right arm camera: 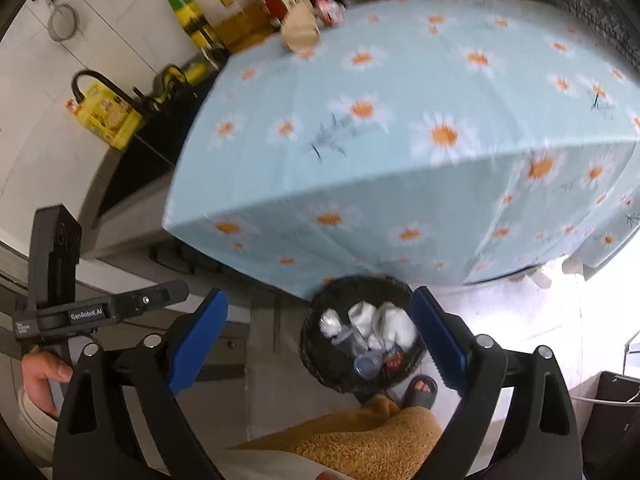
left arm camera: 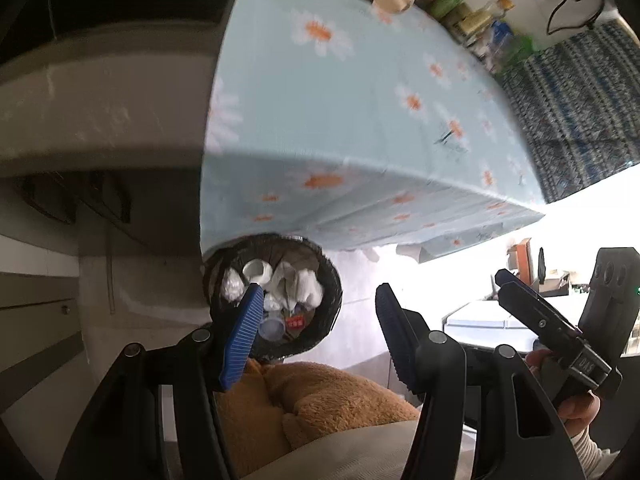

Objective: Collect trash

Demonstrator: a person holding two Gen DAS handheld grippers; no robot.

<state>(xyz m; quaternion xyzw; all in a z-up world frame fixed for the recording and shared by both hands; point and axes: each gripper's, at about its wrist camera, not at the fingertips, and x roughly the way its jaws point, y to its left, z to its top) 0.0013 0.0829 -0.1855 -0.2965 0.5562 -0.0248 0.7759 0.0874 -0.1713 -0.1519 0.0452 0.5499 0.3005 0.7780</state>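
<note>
Bin (right arm camera: 316,344) holds trash (right arm camera: 384,326) | left gripper (left arm camera: 320,320) fingers apart, empty | right gripper (right arm camera: 320,340) fingers apart, empty

The left gripper (left arm camera: 320,320) has its jaws spread wide apart with nothing between them; the blue ribbed pads (left arm camera: 240,340) face each other across an empty gap. The right gripper (right arm camera: 320,340) is spread just as wide, its blue pads (right arm camera: 192,340) likewise holding nothing. Each tool shows in the other's camera: to the right of the left jaws, the right hand (left arm camera: 576,404) wraps the black handle, a pale ribbed cuff at the wrist. To the left of the right jaws, the left hand (right arm camera: 42,372) grips its handle, fingers curled around it. Below both sets of jaws, legs in tan fleece and a foot in a dark slipper (right arm camera: 420,394) stand on the floor.
</note>
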